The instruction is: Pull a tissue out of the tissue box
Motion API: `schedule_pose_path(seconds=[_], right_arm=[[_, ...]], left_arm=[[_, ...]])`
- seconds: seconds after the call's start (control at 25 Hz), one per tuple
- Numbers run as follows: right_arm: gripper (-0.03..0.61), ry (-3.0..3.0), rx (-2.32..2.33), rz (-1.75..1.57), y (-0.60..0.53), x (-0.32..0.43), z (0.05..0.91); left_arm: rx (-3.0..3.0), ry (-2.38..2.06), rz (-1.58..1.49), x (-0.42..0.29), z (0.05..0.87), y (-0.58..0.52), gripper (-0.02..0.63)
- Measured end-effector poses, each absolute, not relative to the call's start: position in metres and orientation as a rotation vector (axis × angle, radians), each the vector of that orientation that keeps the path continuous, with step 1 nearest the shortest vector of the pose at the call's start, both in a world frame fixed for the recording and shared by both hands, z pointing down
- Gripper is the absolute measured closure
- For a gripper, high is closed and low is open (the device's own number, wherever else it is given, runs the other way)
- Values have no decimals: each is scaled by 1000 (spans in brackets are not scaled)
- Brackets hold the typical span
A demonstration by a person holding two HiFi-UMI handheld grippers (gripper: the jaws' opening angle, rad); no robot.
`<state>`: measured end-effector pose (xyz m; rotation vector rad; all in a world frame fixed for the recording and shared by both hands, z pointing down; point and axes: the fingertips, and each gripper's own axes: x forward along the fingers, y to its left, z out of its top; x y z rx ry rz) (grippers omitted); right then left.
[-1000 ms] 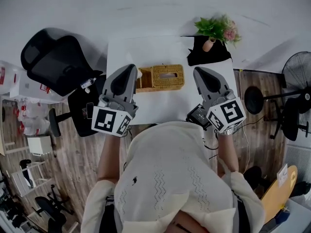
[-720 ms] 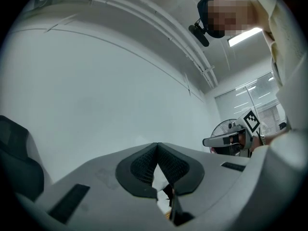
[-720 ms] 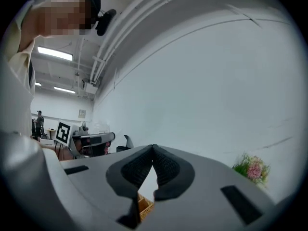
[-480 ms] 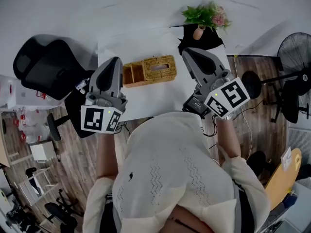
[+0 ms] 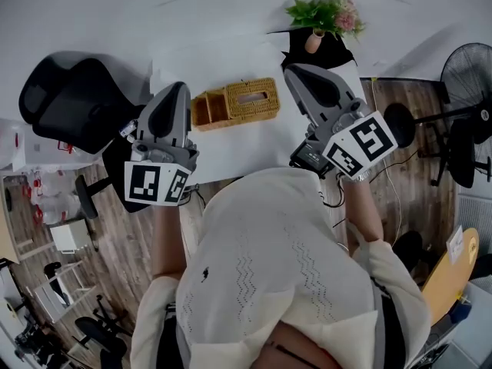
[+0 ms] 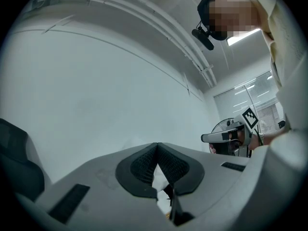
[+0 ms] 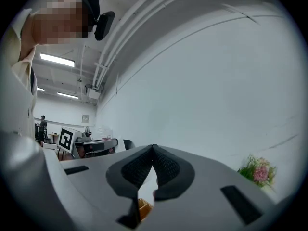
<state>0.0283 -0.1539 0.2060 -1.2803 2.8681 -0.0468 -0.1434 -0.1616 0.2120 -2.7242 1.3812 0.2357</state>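
A white rectangular table (image 5: 231, 148) spreads beneath and ahead of both grippers, its near edge hidden behind the person's pale top. Directly on it, between the tip of the left gripper (image 5: 174, 88) and the tip of the right gripper (image 5: 295, 71), lies a woven tan wicker tissue box (image 5: 247, 101), oblong, with a slot in its lid and an open compartment at the end nearer the left gripper. Just beyond the right gripper, at the table's far corner, lies a black cloth-like mat (image 5: 330, 52) carrying a small potted green plant with pink flowers (image 5: 327, 15).
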Motion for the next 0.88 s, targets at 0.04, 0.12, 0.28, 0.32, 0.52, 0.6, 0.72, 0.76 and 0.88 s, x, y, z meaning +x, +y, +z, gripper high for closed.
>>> schedule_pose_path(seconds=[0.04, 0.12, 0.28, 0.32, 0.52, 0.6, 0.72, 0.76, 0.88], right_arm=[[578, 2872, -1276, -43, -154, 27, 206], [578, 2880, -1269, -42, -153, 25, 207], [578, 2889, -1265, -42, -153, 23, 209], [578, 2892, -1264, -41, -153, 23, 209], [578, 2904, -1260, -41, -151, 21, 212], [578, 2907, -1260, -42, -150, 21, 212], [578, 2910, -1258, -42, -149, 21, 213], [578, 2911, -1258, -42, -149, 21, 213], [578, 2914, -1259, -39, -151, 22, 215]], left_arm=[[-2724, 1382, 237, -144, 212, -162, 601], [-2724, 1381, 240, -144, 213, -161, 601], [-2731, 1376, 240, -143, 214, -162, 601], [-2732, 1377, 239, -143, 215, -162, 601], [-2737, 1374, 238, -143, 218, -159, 601], [-2740, 1376, 237, -143, 219, -158, 601], [-2741, 1379, 239, -144, 220, -157, 601], [-2741, 1379, 241, -143, 220, -157, 601], [-2741, 1379, 242, -143, 221, -158, 601]])
